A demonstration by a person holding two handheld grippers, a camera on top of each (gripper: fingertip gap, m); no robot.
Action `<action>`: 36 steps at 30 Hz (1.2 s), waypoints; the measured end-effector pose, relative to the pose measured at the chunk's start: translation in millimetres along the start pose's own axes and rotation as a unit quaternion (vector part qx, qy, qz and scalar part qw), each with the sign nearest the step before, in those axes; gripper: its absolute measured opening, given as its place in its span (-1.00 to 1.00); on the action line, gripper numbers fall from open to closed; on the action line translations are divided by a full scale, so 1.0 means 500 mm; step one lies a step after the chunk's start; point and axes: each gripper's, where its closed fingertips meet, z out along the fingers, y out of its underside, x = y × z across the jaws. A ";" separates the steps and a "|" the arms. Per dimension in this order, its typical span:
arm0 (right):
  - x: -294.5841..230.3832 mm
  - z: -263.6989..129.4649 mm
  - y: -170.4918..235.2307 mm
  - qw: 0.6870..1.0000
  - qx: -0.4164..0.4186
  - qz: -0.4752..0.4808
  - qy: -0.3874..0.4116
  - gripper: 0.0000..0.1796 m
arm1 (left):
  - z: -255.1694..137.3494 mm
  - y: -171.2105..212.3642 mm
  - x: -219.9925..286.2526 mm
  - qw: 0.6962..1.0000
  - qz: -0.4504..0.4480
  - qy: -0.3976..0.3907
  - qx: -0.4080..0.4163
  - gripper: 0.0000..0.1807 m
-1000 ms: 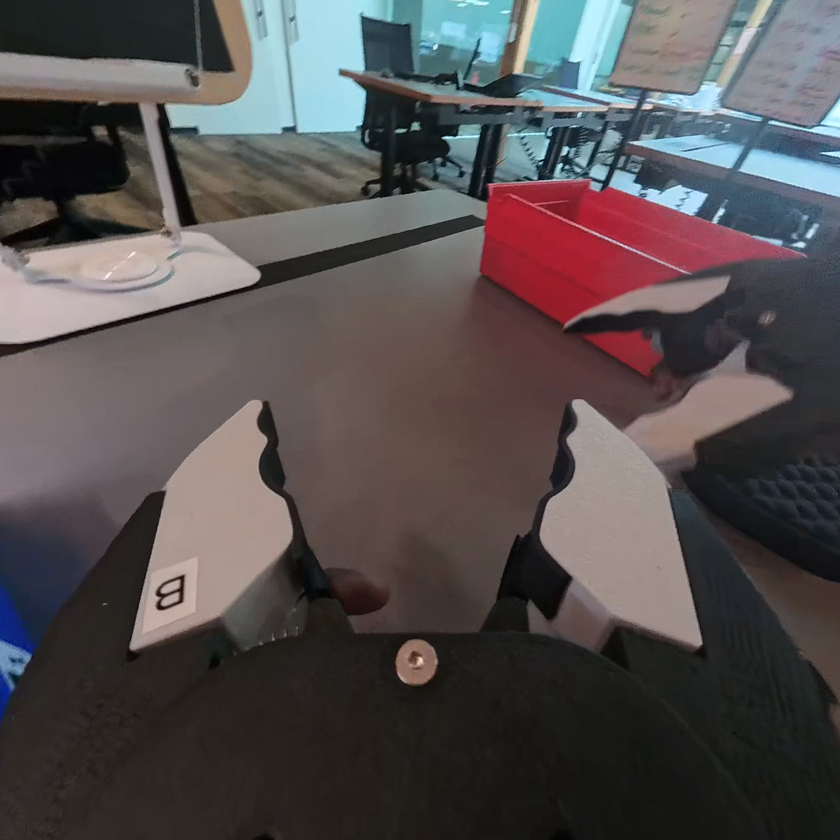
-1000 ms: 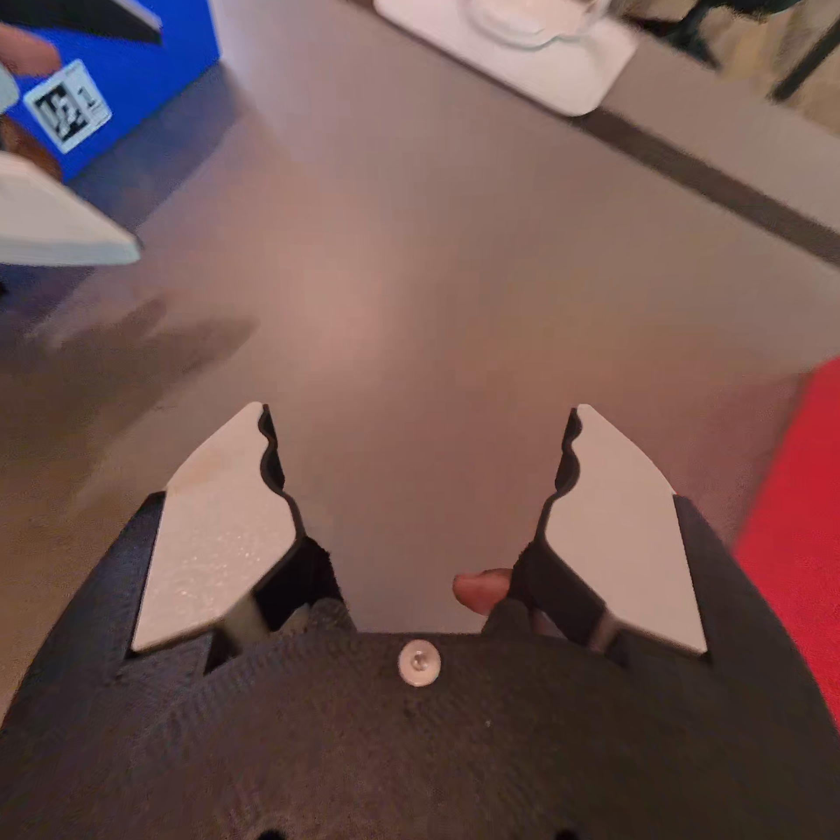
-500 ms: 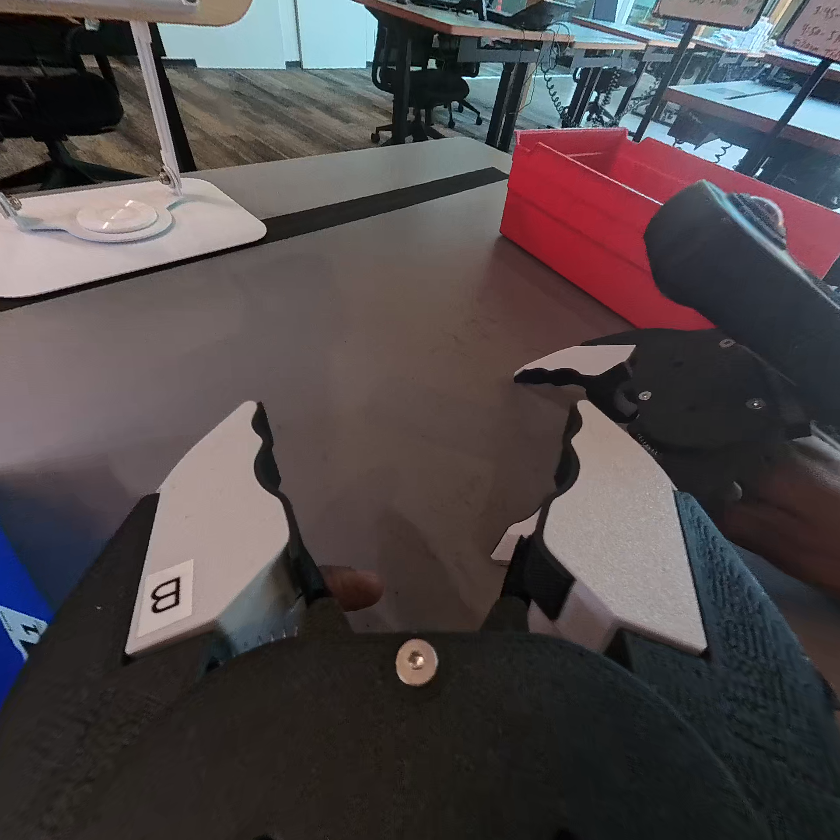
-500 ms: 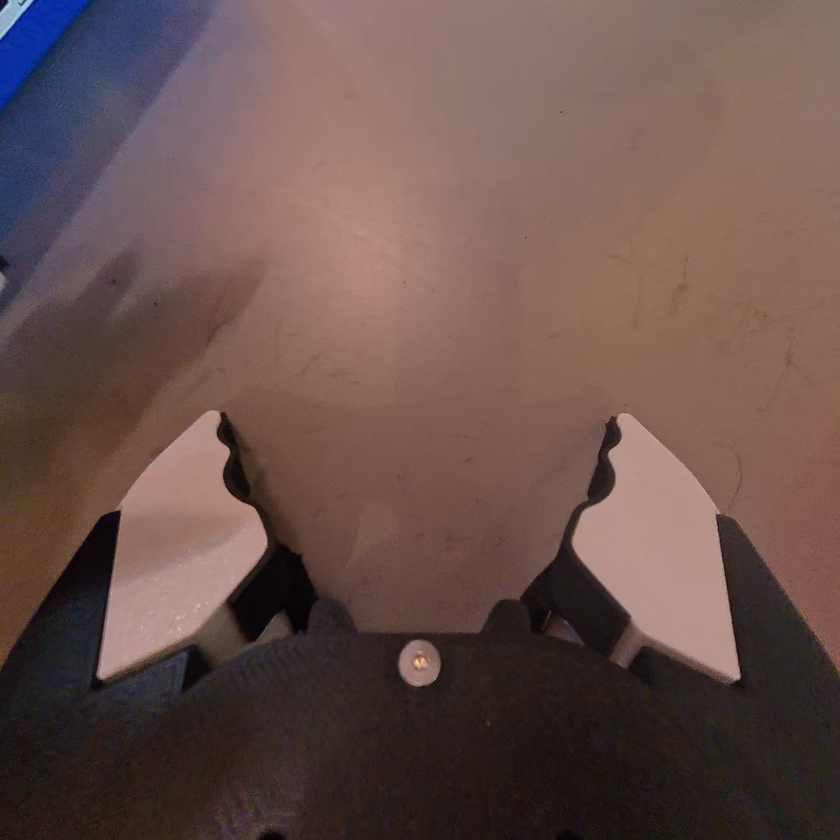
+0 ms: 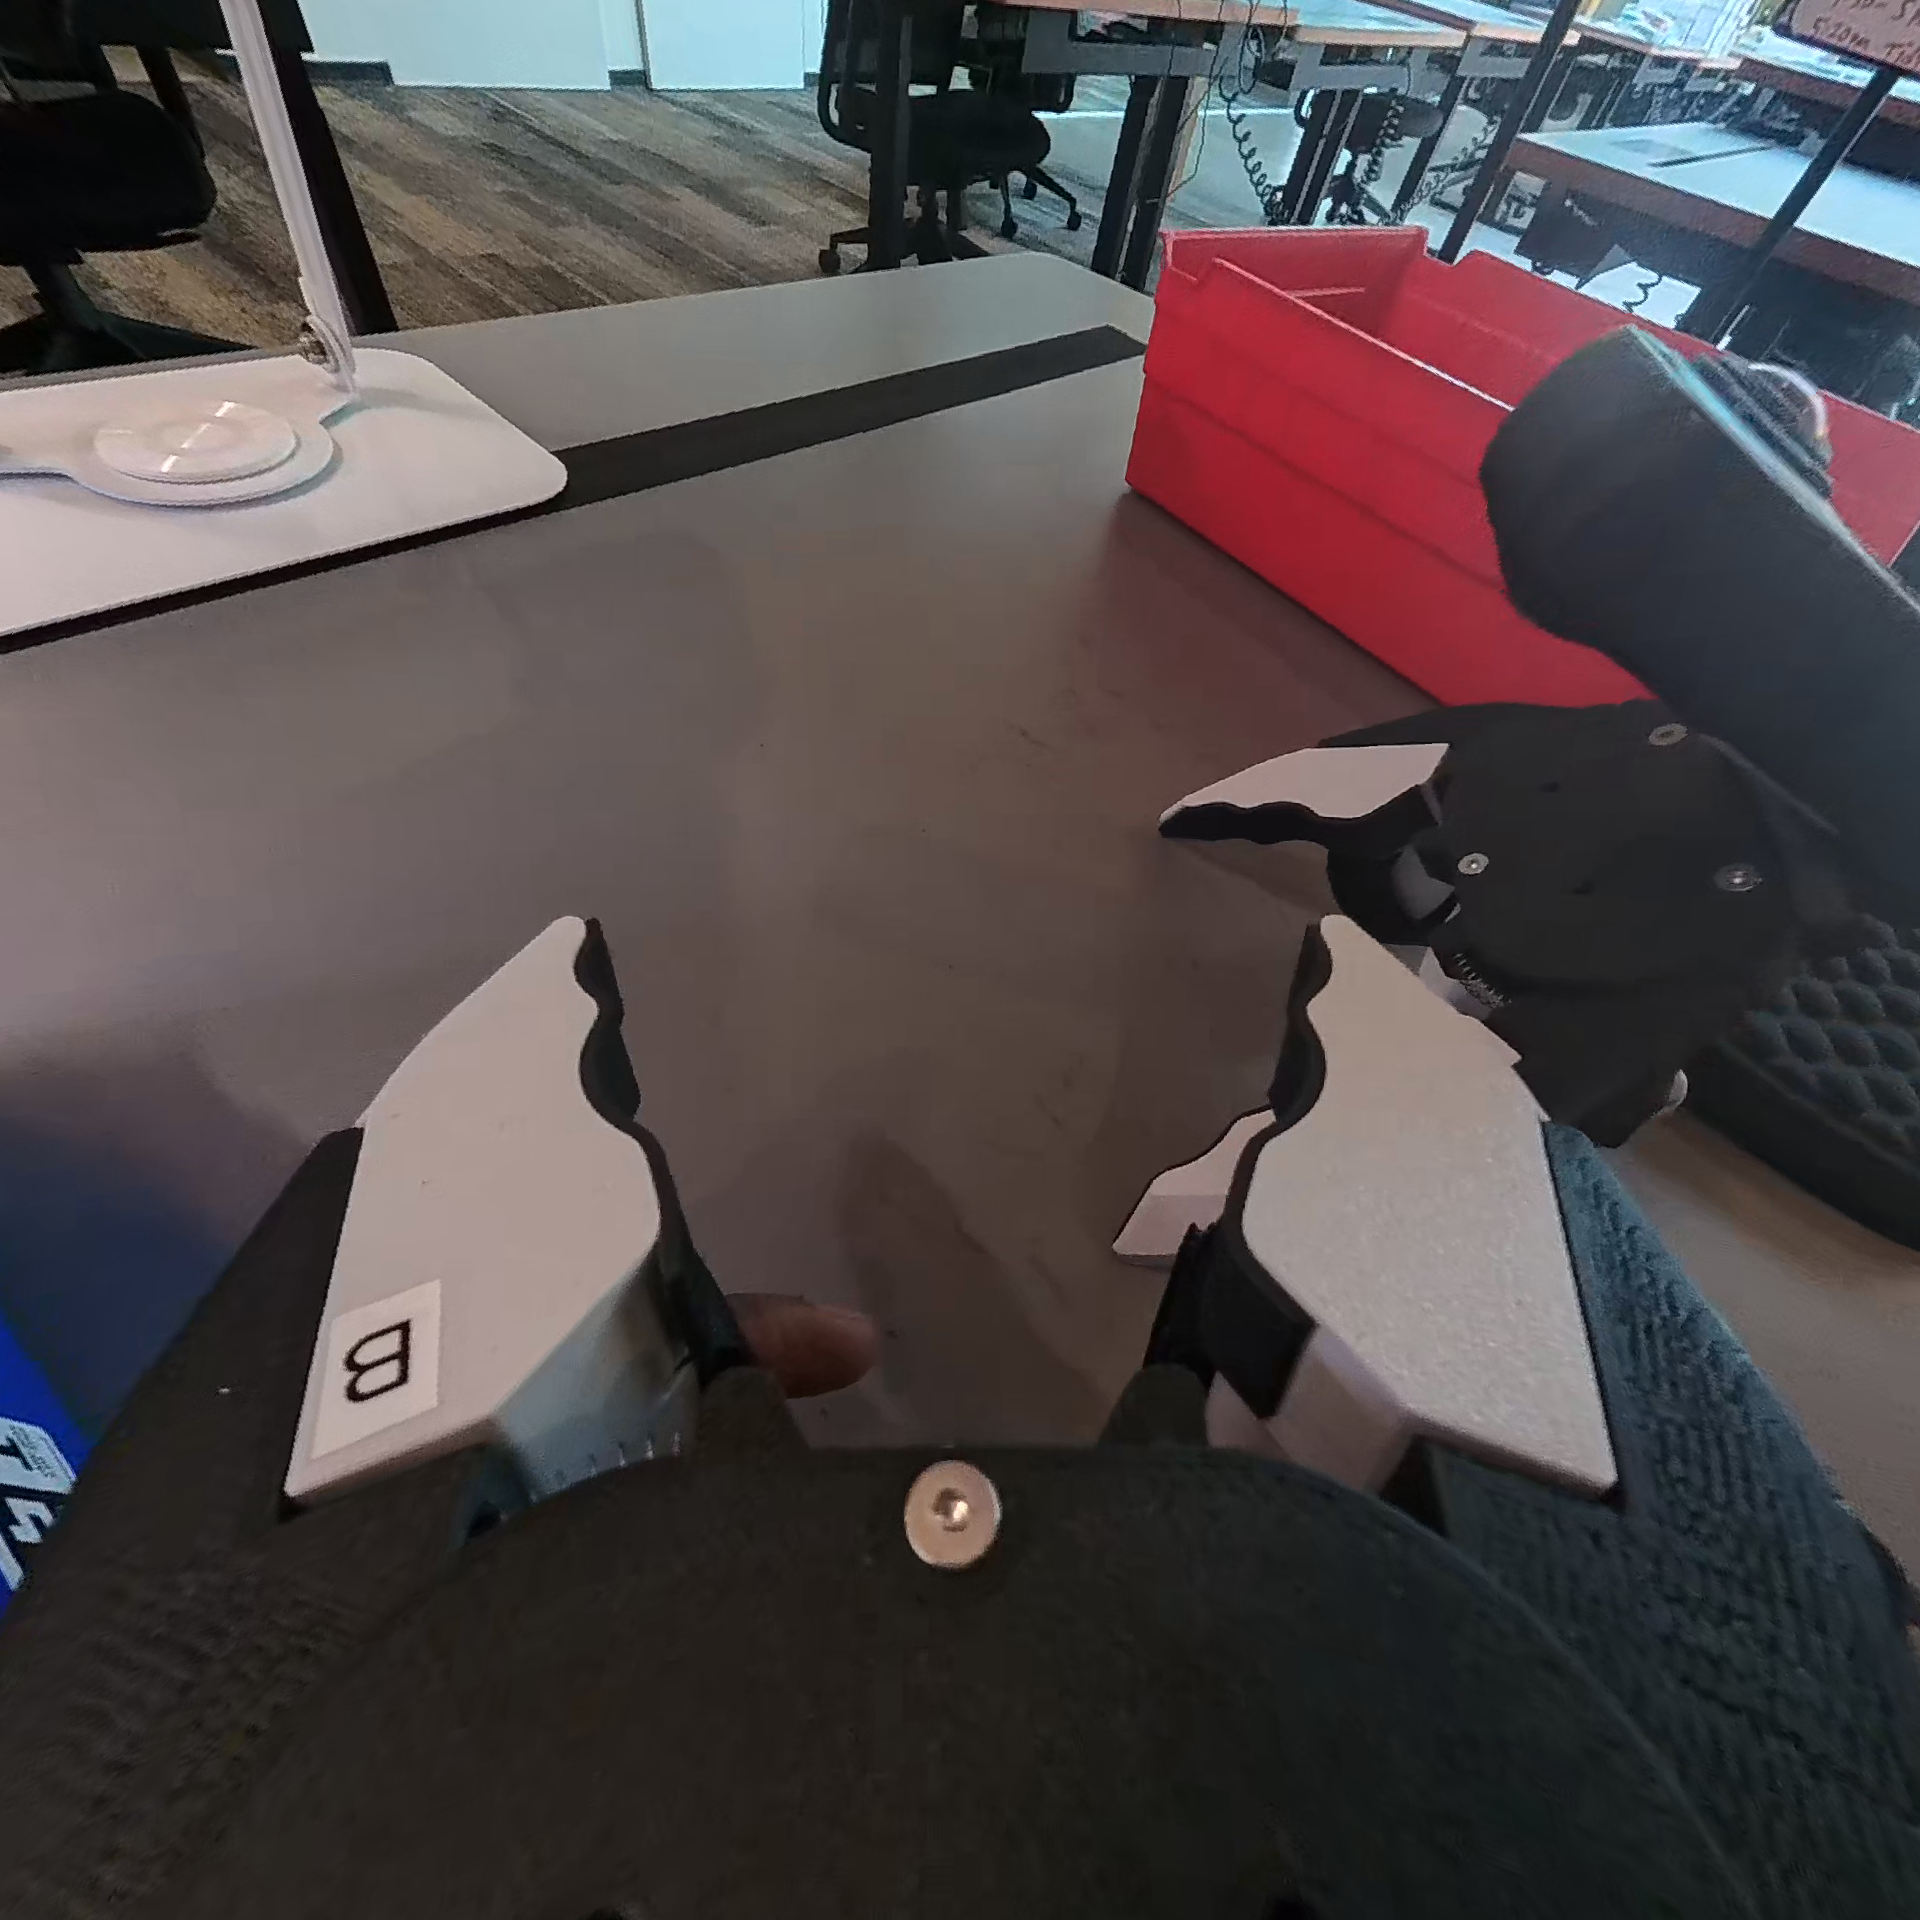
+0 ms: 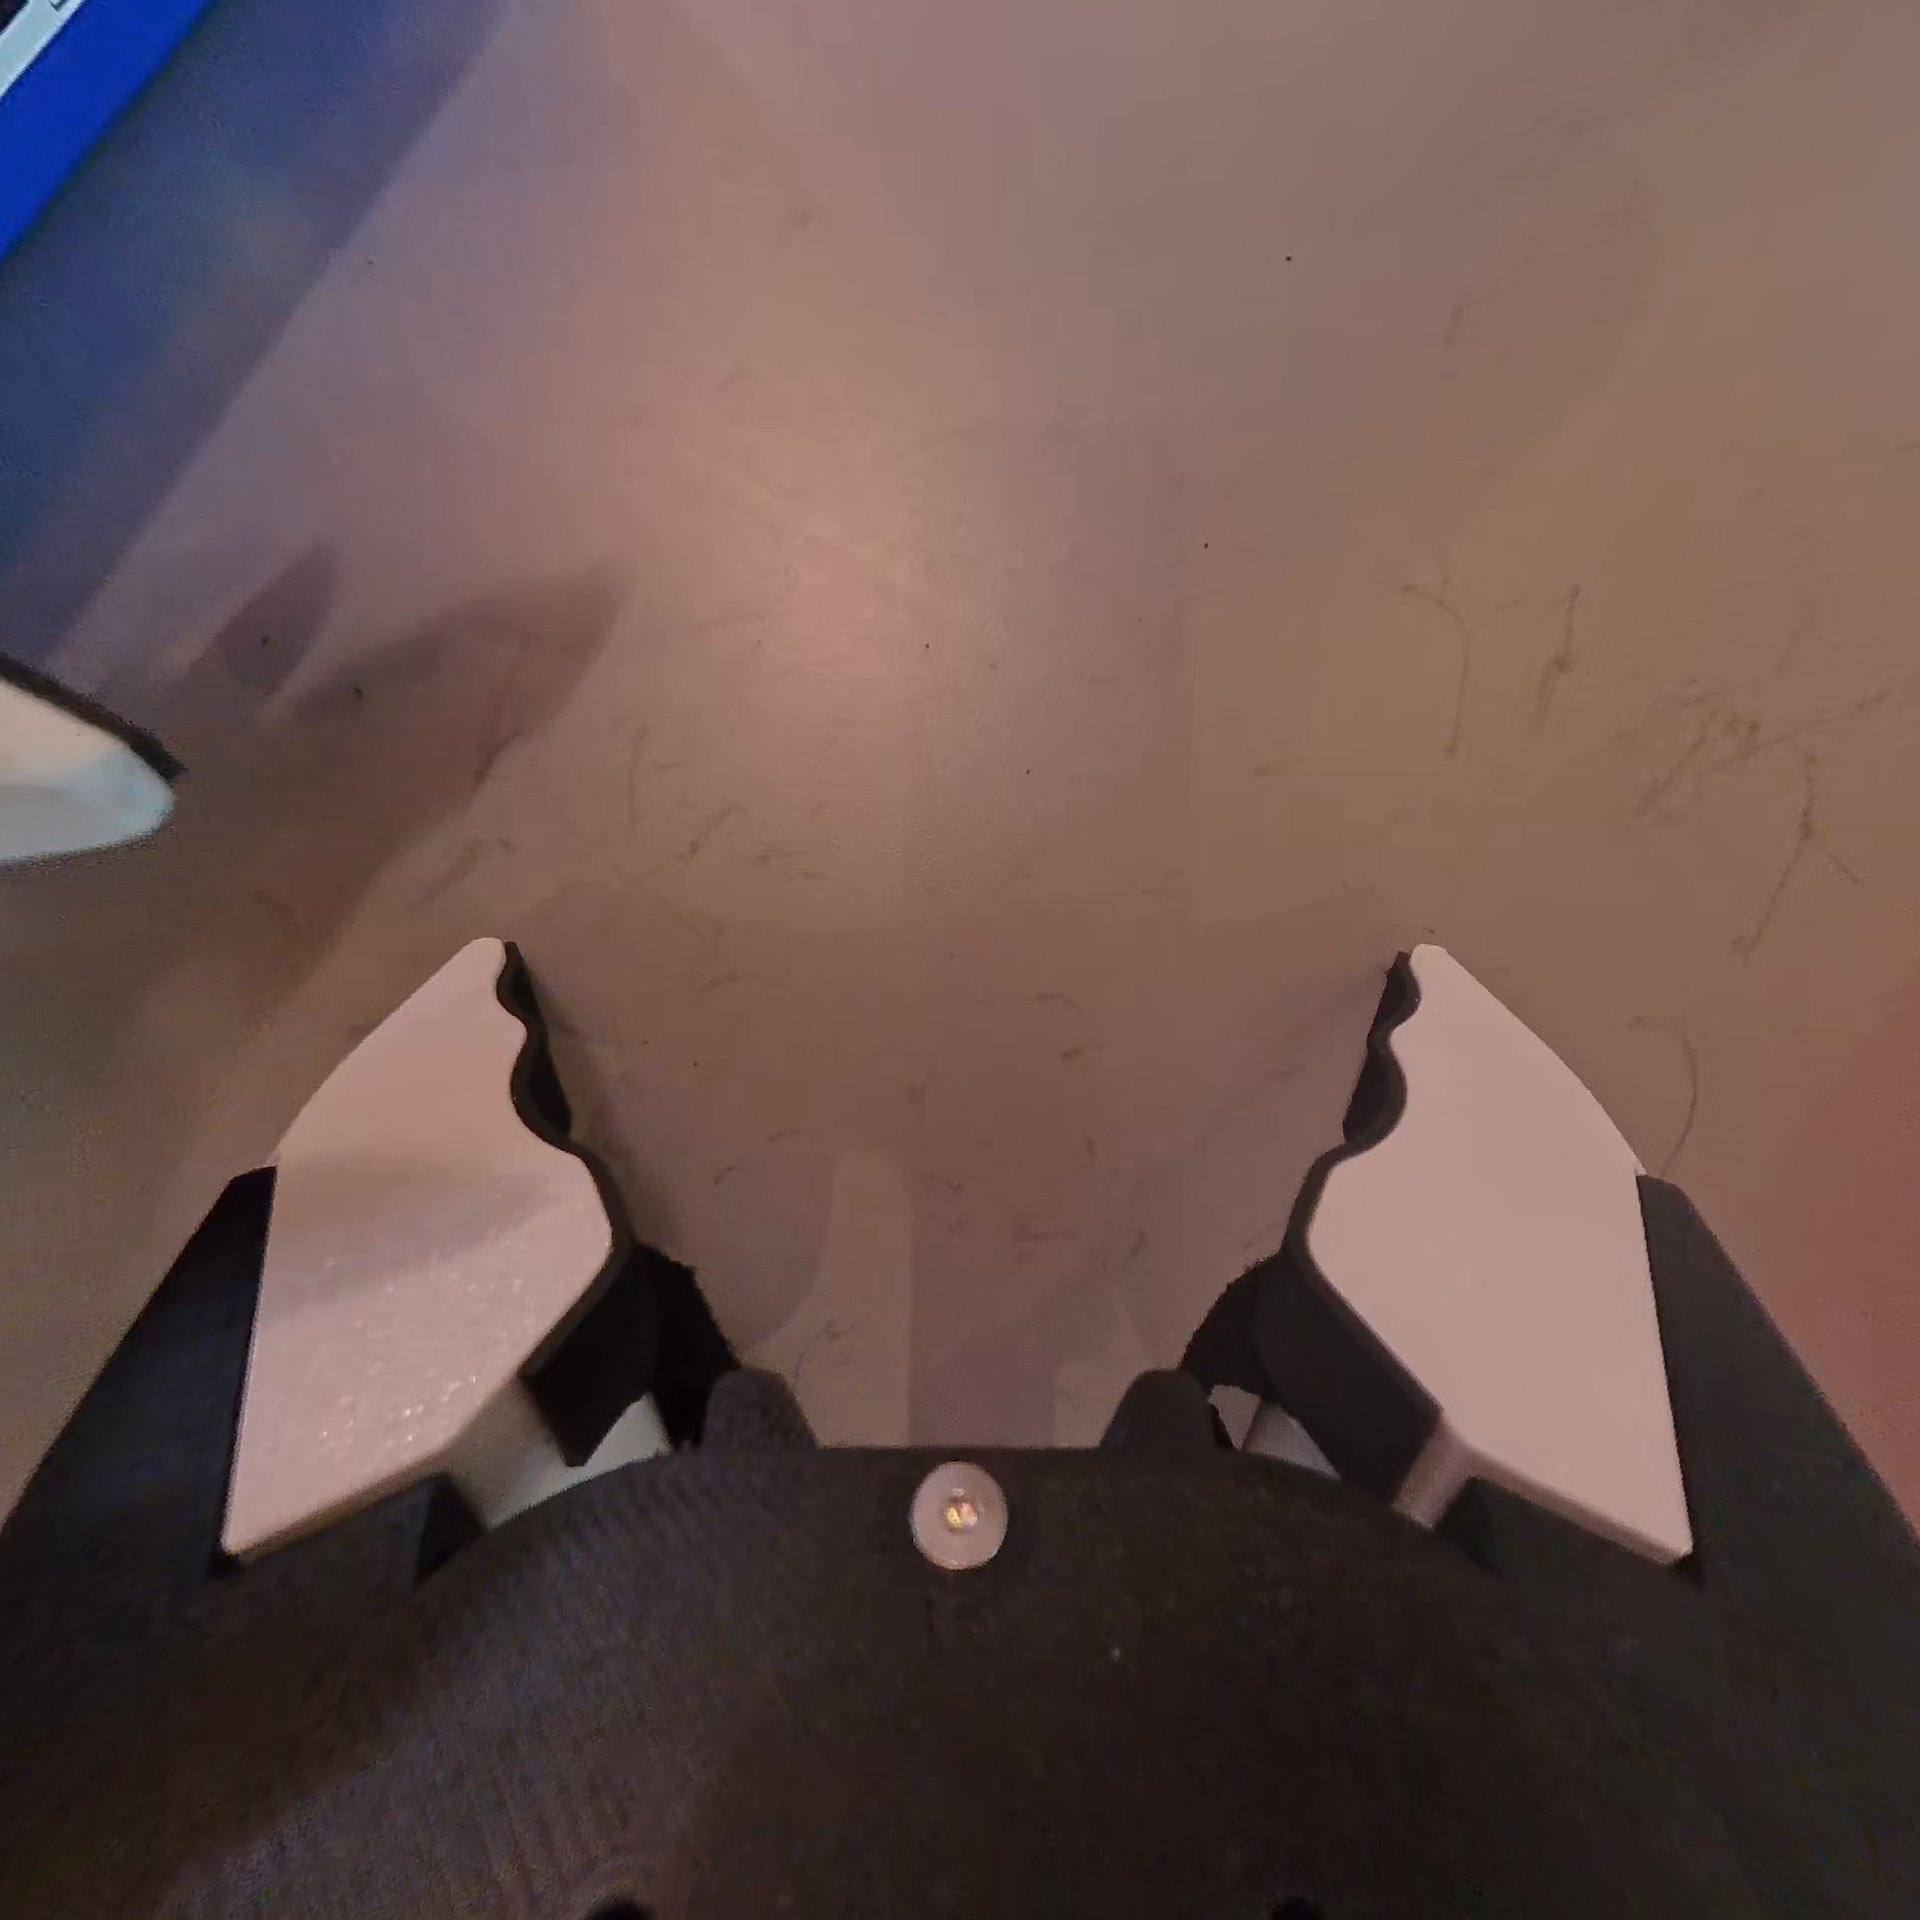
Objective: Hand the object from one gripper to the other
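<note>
No object shows between the fingers of either gripper. My left gripper (image 5: 951, 935) is open and empty, held low over the dark grey table (image 5: 831, 675). My right gripper (image 5: 1143, 1039) shows in the left wrist view just to the right of it, turned on its side with one white finger (image 5: 1299, 795) above the other, open and empty. In the right wrist view my right gripper (image 6: 951, 956) is open wide, pointing down close to the scratched table top (image 6: 987, 520). A white fingertip of the left gripper (image 6: 73, 790) shows at that view's left edge.
A red bin (image 5: 1299, 436) stands at the back right. A white lamp base (image 5: 260, 468) sits at the back left. A blue box (image 5: 21, 1455) is at the near left, also in the right wrist view (image 6: 62, 135). A black honeycomb-textured pad (image 5: 1849, 1091) lies under the right gripper.
My right gripper came down and in toward the left one, tilted toward the table and opened a little wider. In the last half second both have hardly moved.
</note>
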 end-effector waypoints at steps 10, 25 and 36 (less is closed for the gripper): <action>0.000 0.000 0.000 1.000 0.000 0.000 0.000 0.63 | -0.003 -0.007 0.002 1.000 0.003 0.002 0.009 0.33; 0.000 0.001 -0.002 1.000 0.000 0.000 0.000 0.63 | 0.000 -0.006 0.007 1.000 0.009 0.006 0.011 0.33; -0.001 0.002 -0.003 1.000 0.000 0.000 -0.001 0.63 | 0.000 -0.005 0.012 1.000 0.015 0.009 0.010 0.33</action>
